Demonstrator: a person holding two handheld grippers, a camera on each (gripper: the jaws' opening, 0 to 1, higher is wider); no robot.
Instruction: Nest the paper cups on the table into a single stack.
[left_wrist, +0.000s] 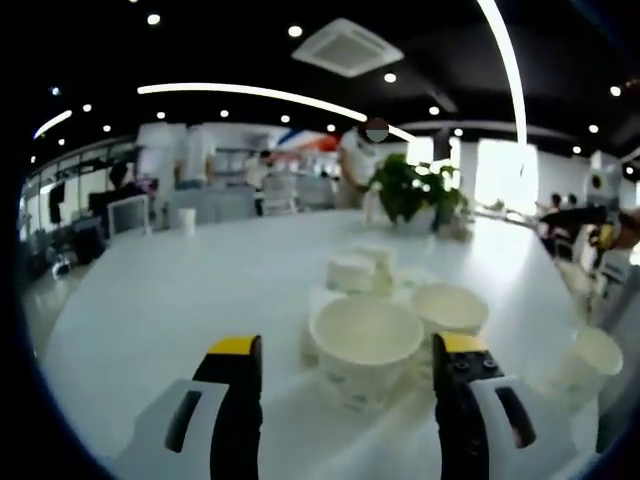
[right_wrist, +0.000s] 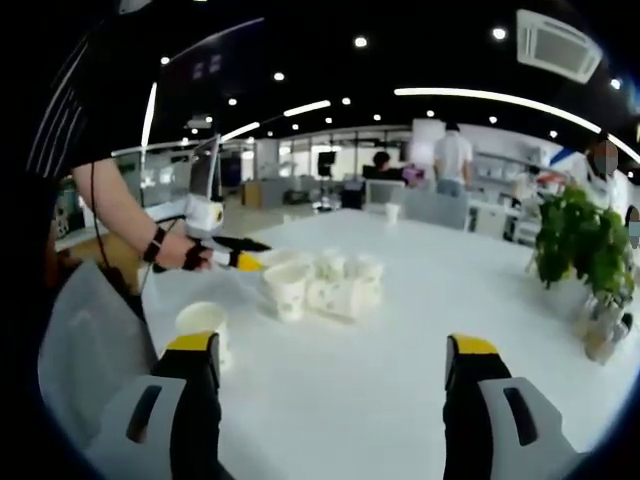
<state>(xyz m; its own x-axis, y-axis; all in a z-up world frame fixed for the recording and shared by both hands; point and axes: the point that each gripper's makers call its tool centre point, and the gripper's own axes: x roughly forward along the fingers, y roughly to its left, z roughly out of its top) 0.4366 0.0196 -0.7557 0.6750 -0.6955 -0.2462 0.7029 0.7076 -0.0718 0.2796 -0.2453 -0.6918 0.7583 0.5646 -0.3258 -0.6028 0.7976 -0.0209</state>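
Several white paper cups with a faint print stand bunched mid-table. In the left gripper view the nearest cup (left_wrist: 365, 345) stands upright, mouth up, just ahead of my left gripper (left_wrist: 348, 345) and in line with the gap between its wide-open yellow-tipped jaws; more cups (left_wrist: 450, 308) (left_wrist: 352, 272) stand behind it. A lone cup (left_wrist: 590, 360) stands off to the right. In the right gripper view the cup cluster (right_wrist: 330, 280) is ahead, with the left gripper (right_wrist: 250, 262) at its left side. My right gripper (right_wrist: 333, 345) is open and holds nothing. The lone cup (right_wrist: 205, 322) stands by its left jaw.
The white table (right_wrist: 420, 300) stretches wide around the cups. A potted plant (left_wrist: 415, 190) (right_wrist: 580, 240) stands at its far side. A person's forearm (right_wrist: 125, 215) holds the left gripper. Chairs, desks and people stand in the office beyond.
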